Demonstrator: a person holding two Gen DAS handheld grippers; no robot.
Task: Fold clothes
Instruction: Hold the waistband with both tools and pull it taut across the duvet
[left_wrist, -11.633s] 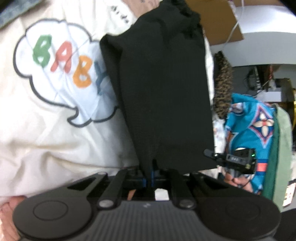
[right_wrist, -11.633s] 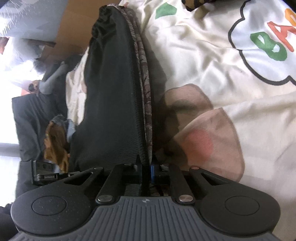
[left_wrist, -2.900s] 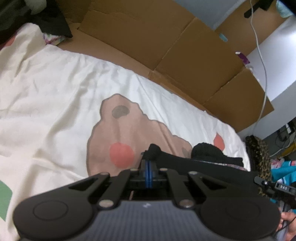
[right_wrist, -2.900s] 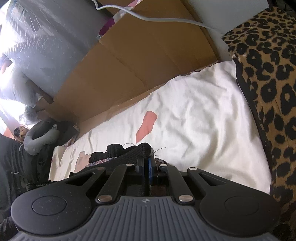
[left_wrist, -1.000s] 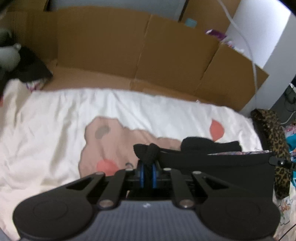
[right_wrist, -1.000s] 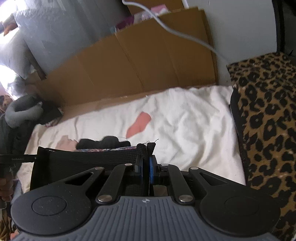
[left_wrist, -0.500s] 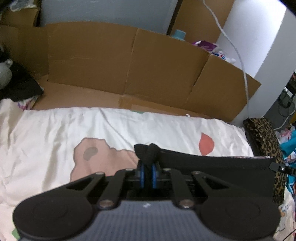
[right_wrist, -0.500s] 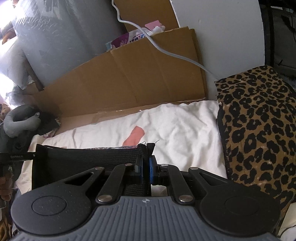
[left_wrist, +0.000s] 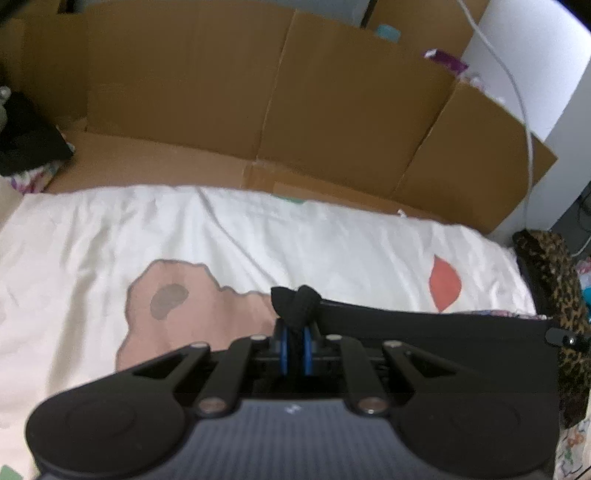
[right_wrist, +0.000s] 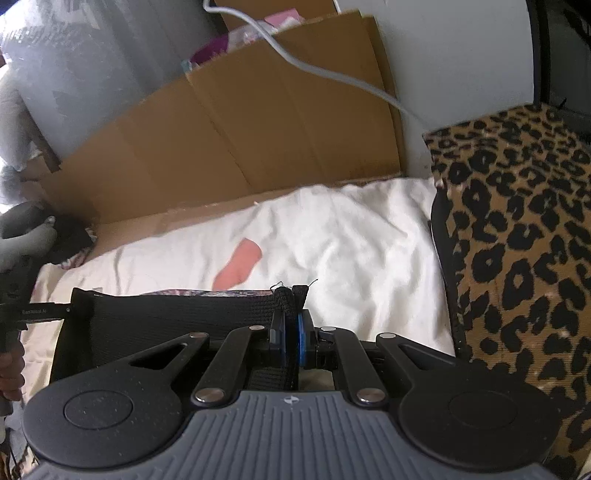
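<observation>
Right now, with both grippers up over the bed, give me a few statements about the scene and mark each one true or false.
1. The left gripper is shut on a corner of the black garment. True.
2. The right gripper is open and holds nothing. False: it is shut on the garment's other corner.
3. The garment is stretched between the two grippers. True.
4. The sheet is plain white. False: it has a brown bear print and red patches.
5. Cardboard stands behind the bed. True.
6. The leopard fabric is draped over the cardboard. False: it lies at the right of the sheet.
</observation>
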